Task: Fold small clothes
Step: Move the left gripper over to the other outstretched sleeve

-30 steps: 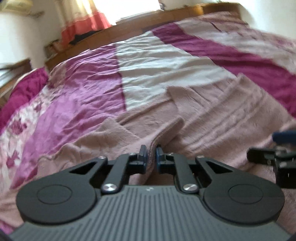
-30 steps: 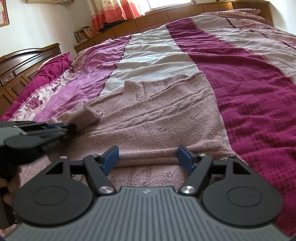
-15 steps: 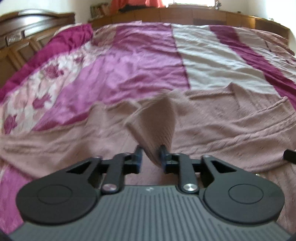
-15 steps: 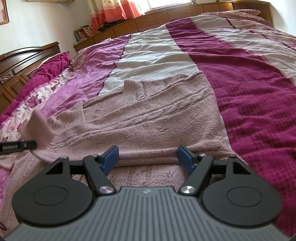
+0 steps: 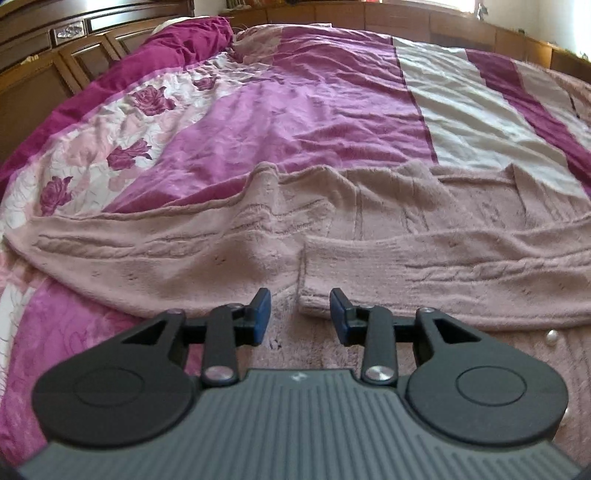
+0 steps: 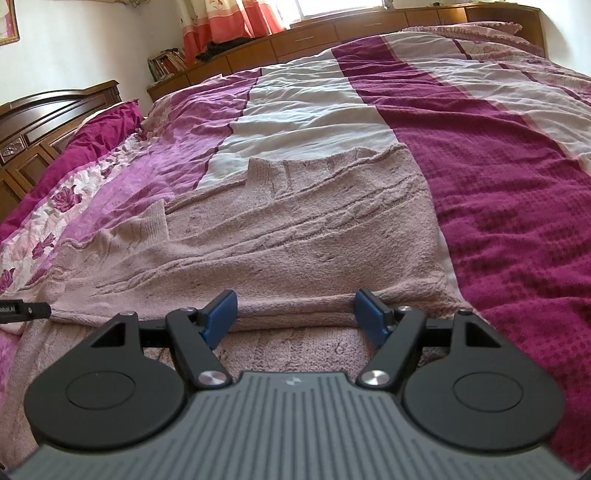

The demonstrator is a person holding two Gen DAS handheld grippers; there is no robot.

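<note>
A dusty-pink knitted cardigan (image 5: 369, 236) (image 6: 295, 236) lies spread on the striped bedspread (image 5: 303, 118). One sleeve is folded across its body, and the ribbed cuff (image 5: 314, 291) lies flat just ahead of my left gripper (image 5: 300, 315). That gripper's jaws are opening; the cuff's end sits between the blue pads and neither pad presses on it. My right gripper (image 6: 295, 317) stands open wide, with the cardigan's folded edge (image 6: 295, 308) running between its fingers. The left gripper's tip (image 6: 26, 312) shows at the right wrist view's left edge.
A dark wooden headboard (image 5: 55, 44) (image 6: 44, 114) and a magenta pillow (image 5: 177, 40) are at the left. Low wooden cabinets (image 6: 332, 37) and a curtain (image 6: 221, 22) line the far side. A pearl button (image 5: 552, 336) shows on the cardigan's front.
The left gripper swung left with the sleeve's cuff shut in it, then let go. The cuff now lies flat on the cardigan. The right gripper has not moved.
</note>
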